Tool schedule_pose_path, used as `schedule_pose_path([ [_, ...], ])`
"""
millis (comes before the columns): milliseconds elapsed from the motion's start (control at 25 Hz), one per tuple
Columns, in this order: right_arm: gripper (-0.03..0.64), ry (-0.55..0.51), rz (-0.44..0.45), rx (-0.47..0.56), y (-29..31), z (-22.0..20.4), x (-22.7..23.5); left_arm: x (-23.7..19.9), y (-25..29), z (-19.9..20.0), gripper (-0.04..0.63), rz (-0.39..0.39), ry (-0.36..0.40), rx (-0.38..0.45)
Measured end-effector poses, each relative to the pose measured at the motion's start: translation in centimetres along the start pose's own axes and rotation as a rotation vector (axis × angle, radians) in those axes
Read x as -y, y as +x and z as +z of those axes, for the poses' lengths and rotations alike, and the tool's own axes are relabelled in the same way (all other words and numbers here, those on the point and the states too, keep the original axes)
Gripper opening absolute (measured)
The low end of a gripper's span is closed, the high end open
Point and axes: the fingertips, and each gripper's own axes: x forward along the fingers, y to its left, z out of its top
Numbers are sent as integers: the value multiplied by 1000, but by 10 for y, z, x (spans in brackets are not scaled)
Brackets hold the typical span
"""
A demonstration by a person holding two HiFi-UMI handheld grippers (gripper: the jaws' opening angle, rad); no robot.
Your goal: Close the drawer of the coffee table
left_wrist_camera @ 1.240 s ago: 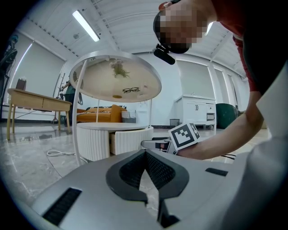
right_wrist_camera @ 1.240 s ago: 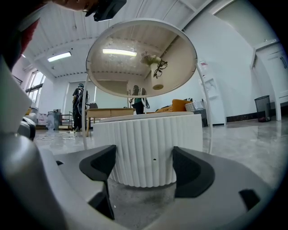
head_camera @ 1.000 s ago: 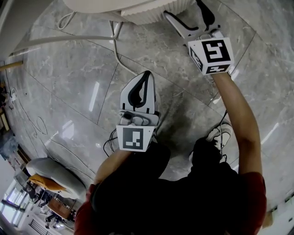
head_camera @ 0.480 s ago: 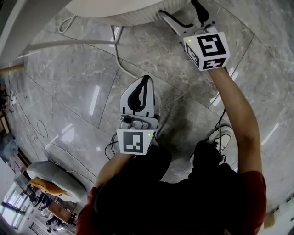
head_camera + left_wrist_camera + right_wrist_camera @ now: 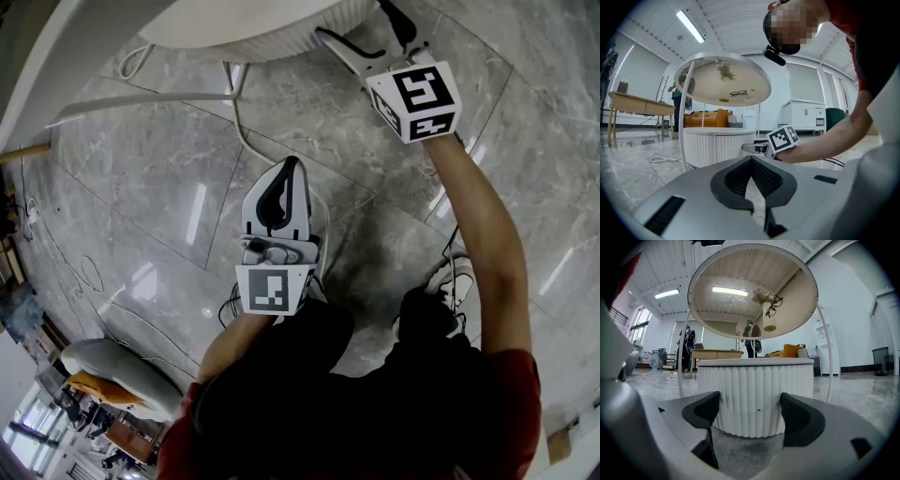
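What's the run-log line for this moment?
left gripper: shut, empty, over floor | right gripper: open, empty, facing coffee table's ribbed base | contact: none visible | drawer: no open gap visible

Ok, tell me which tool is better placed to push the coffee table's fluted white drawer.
Right. The right tool, jaws apart, points straight at the fluted drawer front, close to it. The left tool is shut and hangs back over the marble floor.
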Motion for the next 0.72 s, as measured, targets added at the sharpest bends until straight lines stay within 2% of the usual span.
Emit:
schedule_pose_path([
  [240,383,17,-21,17,-3,1,1,-2,4,10,12,5,15,20],
  [400,382,42,-59,15,-21,16,1,-4,7,37,12,-9,98,48],
  [600,382,98,-54,-81,-77,46,-22,-21,-21,104,12,15,167,58],
  [720,382,157,-73,-135,-115,89,-32,-35,-44,159,12,40,159,34],
])
